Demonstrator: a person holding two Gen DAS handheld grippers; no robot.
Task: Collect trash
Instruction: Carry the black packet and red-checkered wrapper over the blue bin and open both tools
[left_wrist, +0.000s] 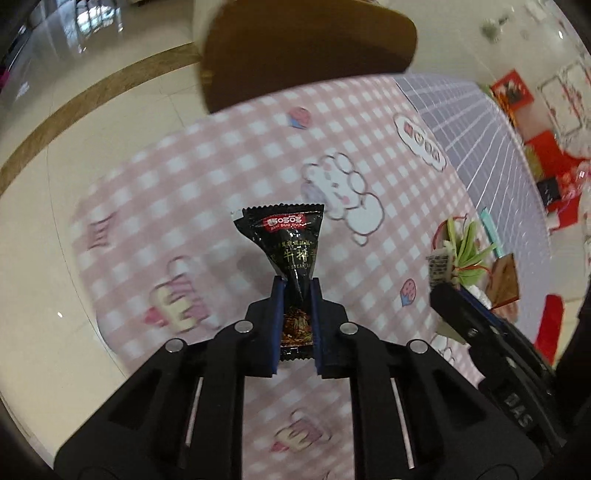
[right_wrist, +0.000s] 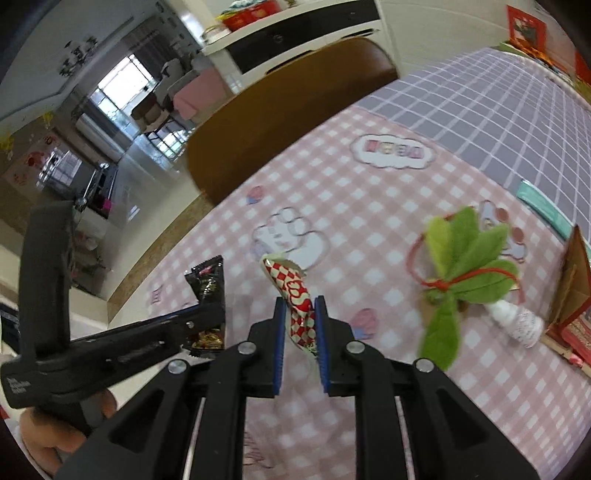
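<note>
The left gripper (left_wrist: 297, 284) is pinching a black sachet (left_wrist: 291, 243) between its blue-padded fingers (left_wrist: 277, 325), nearly closed on it. The sachet is glossy crinkled foil with serrated ends, narrowing to a waist where the pads are squeezing it and flaring into a wide top above them; its lower end, printed with food, is showing between the fingers. It is hanging above the tabletop (left_wrist: 221, 155), clear of the cloth.

The right gripper (right_wrist: 300, 306) is likewise gripping a wrapper (right_wrist: 291, 291), its fingers (right_wrist: 320, 343) close together on it. This one is shiny, twisted and curled, patterned in red and cream checks, its free end sticking up past the fingertips.

The tabletop is wearing a smooth cloth of pink and white checks with cartoon prints, meeting a lilac grid-patterned part (right_wrist: 480, 110) farther off. Lying on the pink cloth to the right is a green leaf bunch (right_wrist: 461, 258), soft and felt-like, tied with red cord to a small white bottle (right_wrist: 517, 321). Just beside that a brown box (right_wrist: 572, 280), flat-sided like cardboard, is standing, its contents hidden. A brown chair back (right_wrist: 288, 114), rounded and smooth, is rising past the far edge.
</note>
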